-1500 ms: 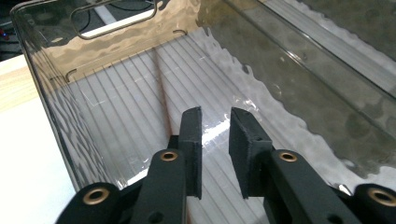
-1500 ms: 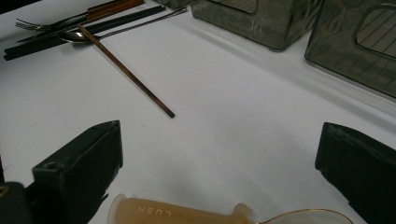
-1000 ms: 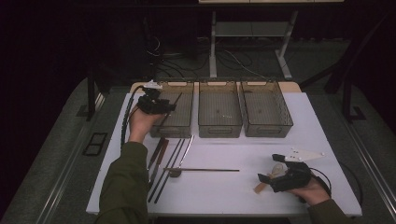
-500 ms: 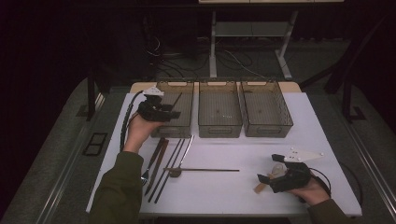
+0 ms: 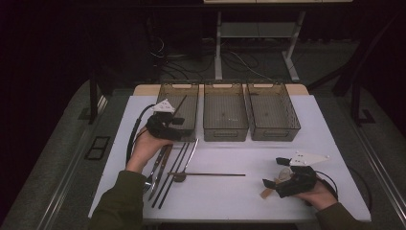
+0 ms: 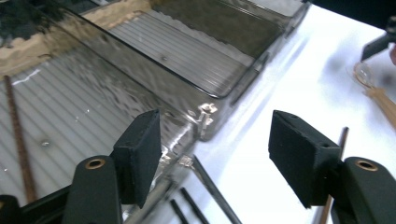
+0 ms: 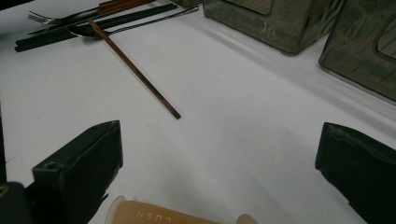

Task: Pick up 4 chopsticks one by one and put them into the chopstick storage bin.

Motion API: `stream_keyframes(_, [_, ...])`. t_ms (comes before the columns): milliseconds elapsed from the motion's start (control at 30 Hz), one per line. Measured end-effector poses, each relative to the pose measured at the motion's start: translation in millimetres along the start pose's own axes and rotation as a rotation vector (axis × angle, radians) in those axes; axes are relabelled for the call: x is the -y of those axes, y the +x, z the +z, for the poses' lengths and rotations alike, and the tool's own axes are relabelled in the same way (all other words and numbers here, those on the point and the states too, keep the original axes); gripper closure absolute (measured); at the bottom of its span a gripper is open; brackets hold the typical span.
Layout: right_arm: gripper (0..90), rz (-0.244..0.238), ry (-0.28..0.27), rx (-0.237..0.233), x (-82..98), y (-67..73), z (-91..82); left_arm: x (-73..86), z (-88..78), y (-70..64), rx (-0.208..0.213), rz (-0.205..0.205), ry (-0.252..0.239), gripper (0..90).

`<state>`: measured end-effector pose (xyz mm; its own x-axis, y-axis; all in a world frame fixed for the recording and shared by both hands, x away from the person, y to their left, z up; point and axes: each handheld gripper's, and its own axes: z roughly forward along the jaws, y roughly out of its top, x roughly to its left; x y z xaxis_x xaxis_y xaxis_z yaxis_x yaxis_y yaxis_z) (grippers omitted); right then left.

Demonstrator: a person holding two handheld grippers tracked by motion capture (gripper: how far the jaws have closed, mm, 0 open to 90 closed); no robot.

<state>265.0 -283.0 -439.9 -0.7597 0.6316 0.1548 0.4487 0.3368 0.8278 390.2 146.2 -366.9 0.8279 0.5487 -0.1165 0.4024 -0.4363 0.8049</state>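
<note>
My left gripper (image 5: 176, 125) hovers at the near corner of the left bin (image 5: 187, 91). Its jaws (image 6: 215, 158) stand open after just opening, with nothing between them. A brown chopstick (image 5: 179, 106) leans inside that bin, also seen through the wall (image 6: 16, 130). Cutlery (image 5: 167, 167) lies below the left hand: a fork, dark chopsticks and a spoon. One brown chopstick (image 5: 210, 175) lies crosswise mid-table (image 7: 135, 70). My right gripper (image 5: 275, 173) rests open at the near right (image 7: 219, 154), a tan-handled spoon (image 7: 163, 214) lying loose between its jaws.
Three smoky plastic bins stand in a row at the far side; the middle bin (image 5: 225, 128) and right bin (image 5: 275, 132) hold nothing I can make out. The white table (image 5: 287, 148) has open surface between the cutlery and the right hand.
The left gripper has drawn back from over the left bin toward the near side and its jaws have opened. The brown chopstick stays leaning in the bin. The right gripper has not moved.
</note>
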Motion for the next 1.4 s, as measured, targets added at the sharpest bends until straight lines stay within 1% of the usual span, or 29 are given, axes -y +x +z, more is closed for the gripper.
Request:
stream_keyframes(100, [1.1,0.000,0.005,-0.001,0.2,0.5,0.2,4.1,0.7,-7.4,0.015,0.015,0.001,32.5])
stream_keyframes(200, [1.1,-0.011,0.014,0.001,0.7,1.4,1.2,9.9,2.1,-13.7,0.028,0.023,-0.003,31.1])
stream_keyframes(333, [1.1,-0.014,0.022,0.005,1.4,2.8,2.2,20.9,3.4,-23.0,0.042,0.031,-0.029,29.7])
stream_keyframes(400, [1.1,-0.013,0.022,0.007,1.4,3.5,2.2,25.1,3.2,-27.8,0.041,0.054,0.003,28.6])
stream_keyframes(433, [1.1,-0.013,0.022,0.011,1.5,3.9,2.3,26.7,2.9,-29.5,0.042,0.059,0.002,28.1])
stream_keyframes(533, [1.1,-0.019,0.030,0.016,1.7,4.9,2.3,33.0,1.9,-34.6,0.063,0.071,-0.002,27.0])
stream_keyframes(633, [1.1,-0.021,0.028,0.016,1.7,5.6,1.8,37.5,2.0,-40.1,0.078,0.069,-0.001,26.0])
stream_keyframes(767, [1.1,-0.021,0.027,0.019,1.8,6.1,1.5,45.0,4.5,-49.0,0.093,0.089,0.027,25.4])
stream_keyframes(867, [1.1,-0.021,0.025,0.020,1.8,6.6,1.4,50.6,6.9,-53.7,0.117,0.095,0.041,25.7])
stream_keyframes(933, [1.1,-0.021,0.022,0.021,1.8,7.1,1.0,53.0,9.1,-57.1,0.123,0.104,0.054,25.7])
stream_keyframes(1000, [1.1,-0.018,0.021,0.022,1.7,7.6,0.3,55.1,11.6,-61.2,0.133,0.104,0.057,25.8])
stream_keyframes(1100, [1.1,-0.020,0.021,0.022,1.7,8.2,-0.2,58.4,16.3,-65.1,0.152,0.110,0.071,28.0])
stream_keyframes(1200, [1.1,-0.020,0.022,0.024,1.7,8.4,0.0,63.2,22.3,-67.7,0.163,0.115,0.105,31.0])
stream_keyframes(1333, [1.1,-0.020,0.020,0.026,1.7,8.9,-0.1,64.5,27.2,-71.9,0.164,0.155,0.150,40.6])
stream_keyframes(1400, [1.1,-0.021,0.022,0.026,1.8,9.2,0.3,65.6,30.3,-72.6,0.168,0.162,0.170,45.9])
